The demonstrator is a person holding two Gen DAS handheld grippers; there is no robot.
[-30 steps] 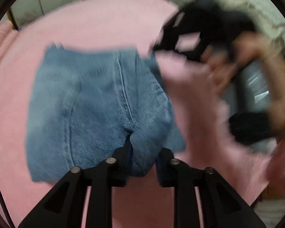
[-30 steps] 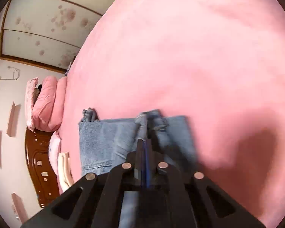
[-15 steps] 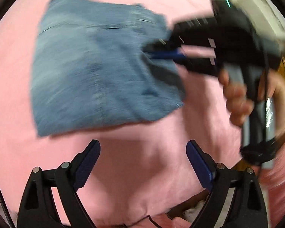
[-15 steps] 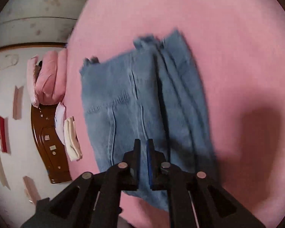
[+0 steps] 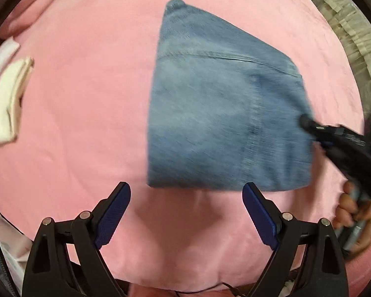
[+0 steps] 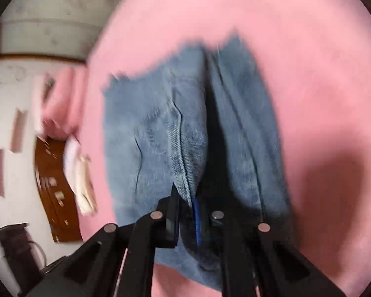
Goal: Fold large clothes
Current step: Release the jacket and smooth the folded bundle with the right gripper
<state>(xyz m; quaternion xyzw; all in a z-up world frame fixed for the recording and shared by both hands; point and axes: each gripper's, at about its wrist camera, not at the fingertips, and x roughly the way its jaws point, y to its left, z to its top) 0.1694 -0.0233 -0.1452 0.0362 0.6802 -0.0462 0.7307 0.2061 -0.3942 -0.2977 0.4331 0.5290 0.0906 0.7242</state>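
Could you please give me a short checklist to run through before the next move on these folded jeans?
1. Left tongs open and off the cloth: ok.
2. Right tongs closed on the jeans edge: ok, denim sits between the jaws.
3. Jeans lie as a compact folded stack on the pink bedspread: ok.
4. Layers aligned under the top one: cannot tell, motion blur.
5. White folded cloth well clear of the jeans: ok.
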